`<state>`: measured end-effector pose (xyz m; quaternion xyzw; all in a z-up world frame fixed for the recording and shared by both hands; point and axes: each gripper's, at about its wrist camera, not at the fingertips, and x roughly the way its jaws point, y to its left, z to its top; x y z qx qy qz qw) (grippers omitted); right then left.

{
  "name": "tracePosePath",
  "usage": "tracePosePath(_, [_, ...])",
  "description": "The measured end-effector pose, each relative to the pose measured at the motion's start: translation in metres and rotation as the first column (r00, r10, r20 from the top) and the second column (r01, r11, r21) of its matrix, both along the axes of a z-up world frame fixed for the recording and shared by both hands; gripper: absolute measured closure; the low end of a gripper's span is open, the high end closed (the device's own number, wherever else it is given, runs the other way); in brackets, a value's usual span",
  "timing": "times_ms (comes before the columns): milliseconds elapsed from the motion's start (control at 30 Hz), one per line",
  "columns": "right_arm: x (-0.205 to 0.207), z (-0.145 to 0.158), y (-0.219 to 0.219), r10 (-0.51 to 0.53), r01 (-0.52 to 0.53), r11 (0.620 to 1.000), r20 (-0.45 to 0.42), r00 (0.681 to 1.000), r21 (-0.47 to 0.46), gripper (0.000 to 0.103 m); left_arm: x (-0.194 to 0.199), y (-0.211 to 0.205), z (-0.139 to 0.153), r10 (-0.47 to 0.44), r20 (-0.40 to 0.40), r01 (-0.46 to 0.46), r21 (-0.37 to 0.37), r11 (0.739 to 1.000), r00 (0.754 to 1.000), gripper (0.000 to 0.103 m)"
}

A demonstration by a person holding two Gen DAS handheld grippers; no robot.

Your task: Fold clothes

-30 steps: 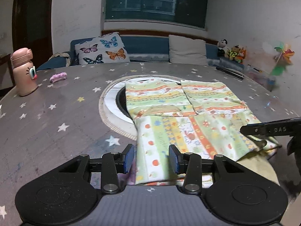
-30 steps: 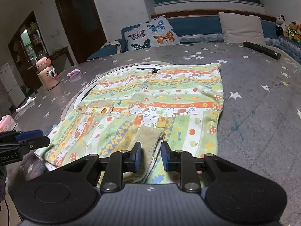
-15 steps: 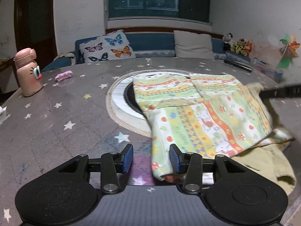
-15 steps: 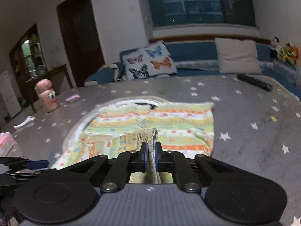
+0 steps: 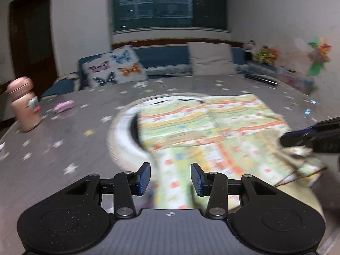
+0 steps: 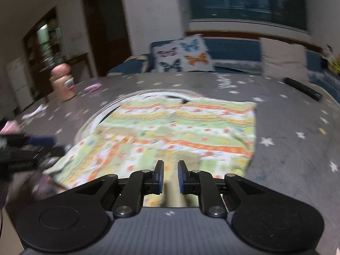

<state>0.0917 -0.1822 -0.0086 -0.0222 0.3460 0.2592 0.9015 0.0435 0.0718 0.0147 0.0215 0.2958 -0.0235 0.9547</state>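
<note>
A green, yellow and orange patterned baby garment lies spread on the star-print table; it also shows in the right wrist view. My left gripper is open, its jaws on either side of the garment's near left edge without gripping it. My right gripper is open a little, with the beige cuff lying between its jaws. The right gripper also shows at the right of the left wrist view. Both views are blurred.
A pink bottle and a small pink object stand at the table's left. A black remote lies at the far right. A white ring is set in the table under the garment. A sofa with cushions runs behind.
My right gripper was shut on the beige cuff and lifted; now its jaws have parted and it sits lower. The raised cloth has dropped back flatter. My left gripper stays open.
</note>
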Motion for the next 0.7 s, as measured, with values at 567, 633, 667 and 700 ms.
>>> tracePosePath(567, [-0.029,0.006,-0.011,0.093,-0.092,0.995,0.034,0.995,-0.034,0.085,-0.024,-0.008,-0.028,-0.098,-0.015,0.099,0.088,0.991,0.995,0.057])
tracePosePath(633, [-0.032,0.007,-0.014,0.095,-0.094,0.995,0.037,0.995,-0.034,0.085,-0.031,-0.010,-0.025,-0.122,0.000,0.121,0.127,0.985,0.993,0.057])
tracePosePath(667, [-0.034,0.008,-0.016,0.096,-0.095,0.995,0.039,0.995,-0.035,0.085,-0.035,-0.012,-0.023,-0.137,0.008,0.134,0.147,0.980,0.991,0.057])
tracePosePath(700, [-0.032,0.007,-0.015,0.093,-0.092,0.995,0.038,0.995,-0.032,0.085,-0.038,-0.015,-0.022,-0.155,0.012,0.151,0.163,0.975,0.988,0.057])
